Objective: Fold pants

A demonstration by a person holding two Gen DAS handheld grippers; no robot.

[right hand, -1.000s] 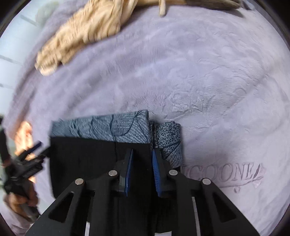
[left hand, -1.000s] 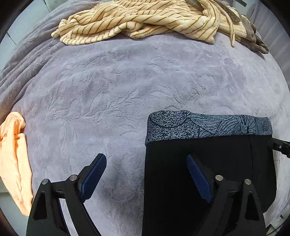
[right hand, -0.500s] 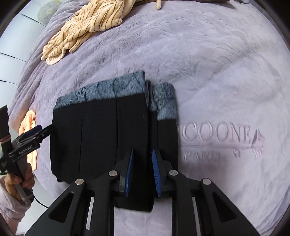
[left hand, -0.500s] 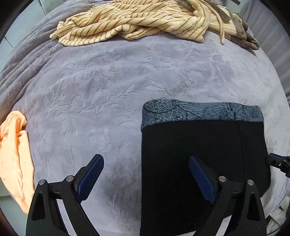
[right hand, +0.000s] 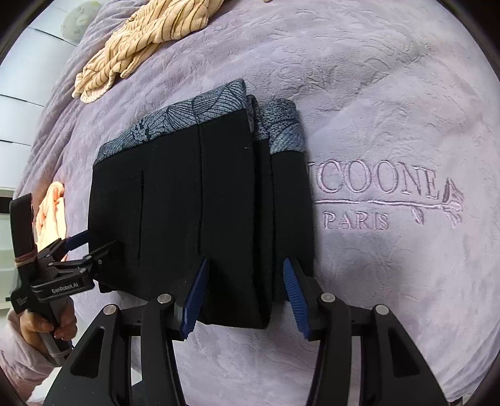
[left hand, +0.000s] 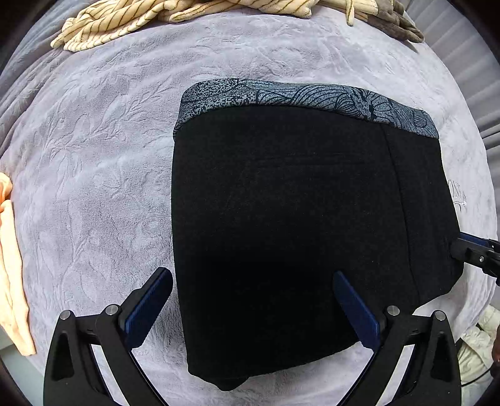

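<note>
The black pants [left hand: 281, 218] lie folded flat on the lilac blanket [left hand: 93, 156], with their grey-blue patterned waistband [left hand: 297, 96] at the far side. My left gripper [left hand: 251, 299] points down over their near left corner. Its jaws are opening wide: one finger over the blanket, the other over the black cloth, and no pad presses on anything. In the right wrist view the pants [right hand: 172, 203] show stacked layers along their right side. My right gripper [right hand: 245, 295] straddles that layered near edge, its jaws opening and the pads off the cloth. The left gripper [right hand: 90, 246] shows at the pants' left edge.
A cream striped garment [left hand: 140, 18] and a grey one [left hand: 397, 25] lie heaped at the far side of the bed. An orange cloth [left hand: 9, 265] hangs at the left edge. Embroidered lettering [right hand: 375, 187] marks the blanket right of the pants. A person's hand [right hand: 43, 324] holds the left gripper's handle.
The right gripper's jaws, pinched together on the pants' layered edge before, have spread apart and let go. The left gripper has shifted over the pants and its jaws have widened.
</note>
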